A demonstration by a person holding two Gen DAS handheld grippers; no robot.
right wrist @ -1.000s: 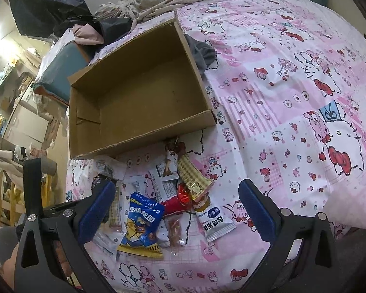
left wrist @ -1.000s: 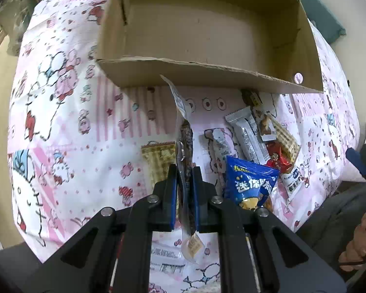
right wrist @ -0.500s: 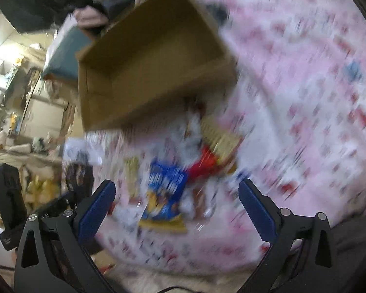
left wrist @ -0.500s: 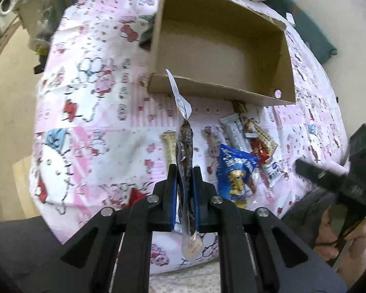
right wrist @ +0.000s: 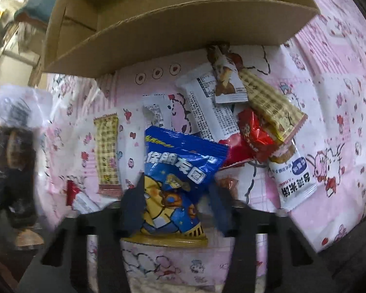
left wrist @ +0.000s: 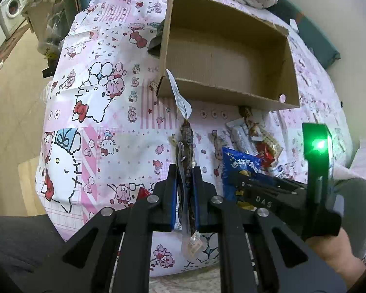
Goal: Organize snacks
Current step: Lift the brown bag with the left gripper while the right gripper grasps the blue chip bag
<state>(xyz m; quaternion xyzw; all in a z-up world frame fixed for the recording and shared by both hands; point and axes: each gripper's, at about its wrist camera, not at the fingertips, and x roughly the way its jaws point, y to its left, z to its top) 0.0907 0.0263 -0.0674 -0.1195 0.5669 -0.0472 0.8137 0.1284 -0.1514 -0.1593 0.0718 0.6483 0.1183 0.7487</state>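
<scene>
My left gripper (left wrist: 185,180) is shut on a long clear snack packet (left wrist: 186,146) with dark contents, held upright above the pink printed bedspread (left wrist: 105,112). An open, empty cardboard box (left wrist: 227,56) lies on the bed beyond it. My right gripper (right wrist: 177,195) has its blue pads on either side of a blue snack bag (right wrist: 175,171) in the snack pile; the bag also shows in the left wrist view (left wrist: 239,166). The right gripper's body (left wrist: 280,195) with a green light is at the right of the left wrist view.
Several snacks lie in front of the box: a white packet (right wrist: 212,112), a red packet (right wrist: 253,134), a yellow checked bar (right wrist: 107,146), a white and blue packet (right wrist: 292,178). The bed's edge drops to a wooden floor (left wrist: 9,85) at left.
My right gripper swept down to the snack pile and narrowed around the blue bag. My left gripper drew back and up with the clear packet.
</scene>
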